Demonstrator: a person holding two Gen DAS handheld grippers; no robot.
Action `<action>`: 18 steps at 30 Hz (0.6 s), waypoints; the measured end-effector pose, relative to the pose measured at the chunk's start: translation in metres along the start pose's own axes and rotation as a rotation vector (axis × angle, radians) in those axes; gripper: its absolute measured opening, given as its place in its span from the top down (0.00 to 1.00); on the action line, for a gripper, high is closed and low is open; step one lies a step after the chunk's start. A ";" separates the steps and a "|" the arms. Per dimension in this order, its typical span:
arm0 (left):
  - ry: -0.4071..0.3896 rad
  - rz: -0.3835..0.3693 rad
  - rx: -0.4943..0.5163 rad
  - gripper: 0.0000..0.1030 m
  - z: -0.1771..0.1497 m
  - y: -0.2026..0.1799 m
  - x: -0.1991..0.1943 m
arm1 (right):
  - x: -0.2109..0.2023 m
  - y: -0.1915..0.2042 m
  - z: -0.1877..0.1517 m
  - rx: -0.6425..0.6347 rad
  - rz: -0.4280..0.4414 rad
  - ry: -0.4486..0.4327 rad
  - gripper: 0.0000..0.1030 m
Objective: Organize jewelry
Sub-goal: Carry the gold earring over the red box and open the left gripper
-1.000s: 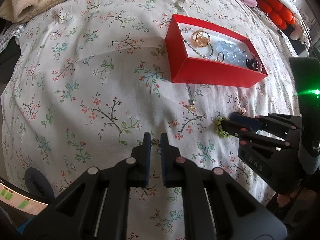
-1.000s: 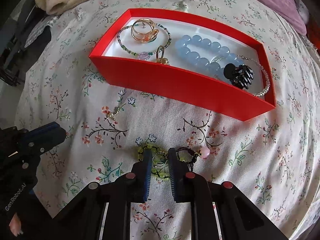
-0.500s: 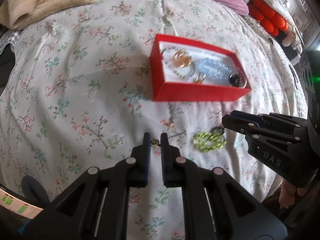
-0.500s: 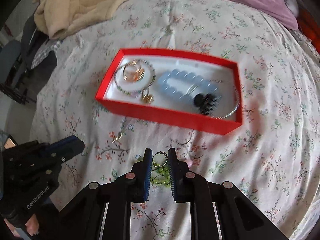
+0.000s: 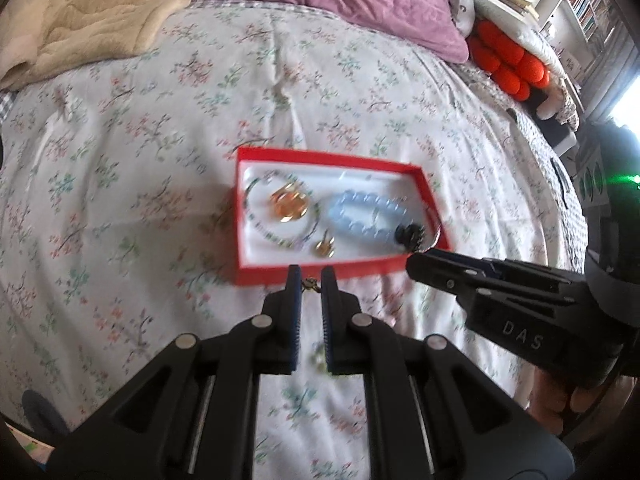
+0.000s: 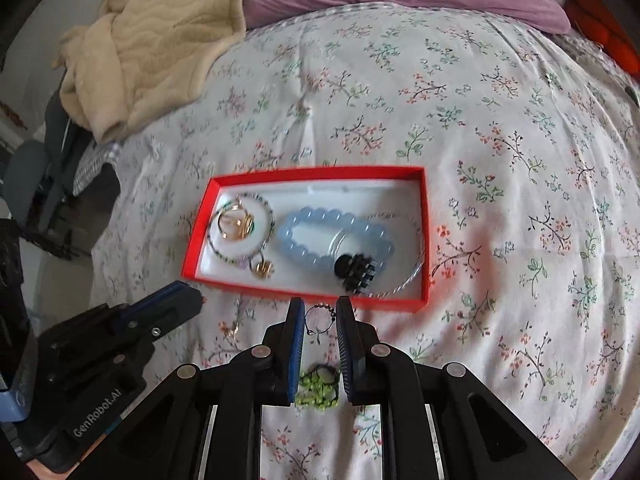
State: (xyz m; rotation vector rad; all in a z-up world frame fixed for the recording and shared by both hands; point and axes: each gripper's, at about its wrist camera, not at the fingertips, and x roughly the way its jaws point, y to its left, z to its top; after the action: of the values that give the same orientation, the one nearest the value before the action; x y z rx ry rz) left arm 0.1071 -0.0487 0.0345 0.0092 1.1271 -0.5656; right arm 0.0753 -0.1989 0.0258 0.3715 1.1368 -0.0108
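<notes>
— So, what does the right gripper point(image 6: 319, 313) have between its fingers?

— A small beaded chain loop point(image 6: 319, 319) sits up at the tips, pinched between the two pads. Further back in the same gap hangs a yellow-green beaded charm point(image 6: 318, 389) on dark cord; its lower edge is cut off by the gripper body.

— And the left gripper point(image 5: 307, 280)?

— Nearly closed, with a narrow gap. A tiny bronze-coloured piece point(image 5: 309, 284) shows right at the tips. It looks nipped there, but it is blurred and I cannot make out what it is. Something pale and greenish shows lower in the gap, too smeared to name.

— Where is the box?

— A red box point(image 6: 425, 240) lies on the floral bedsheet point(image 6: 500, 120), just ahead of the right gripper's tips. Inside, from the far left: a gold ring cluster point(image 6: 234, 222) within a thin beaded bracelet point(image 6: 270, 216), a small gold earring point(image 6: 262, 268) nearer the front wall, a blue bead bracelet point(image 6: 304, 236) in the middle, and a black hair claw point(image 6: 356, 272) overlapping it. A thin silver chain point(image 6: 404, 286) curves along the right end, partly hidden by the wall.

— Anything loose on the sheet?

— A small gold bit point(image 6: 233, 330) to the left of the right gripper, near the other gripper's tip — too small to identify.
</notes>
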 end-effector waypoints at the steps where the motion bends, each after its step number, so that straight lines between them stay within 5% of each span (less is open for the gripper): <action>1: -0.003 -0.002 0.000 0.90 0.002 -0.001 0.002 | 0.000 -0.002 0.002 0.009 0.005 -0.005 0.84; 18: -0.001 0.058 -0.014 0.90 0.014 -0.006 0.028 | 0.010 -0.018 0.016 0.070 0.037 -0.023 0.83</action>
State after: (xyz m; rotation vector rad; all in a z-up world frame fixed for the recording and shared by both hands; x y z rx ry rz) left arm 0.1247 -0.0699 0.0188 0.0298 1.1262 -0.5061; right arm 0.0900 -0.2183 0.0178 0.4539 1.1089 -0.0226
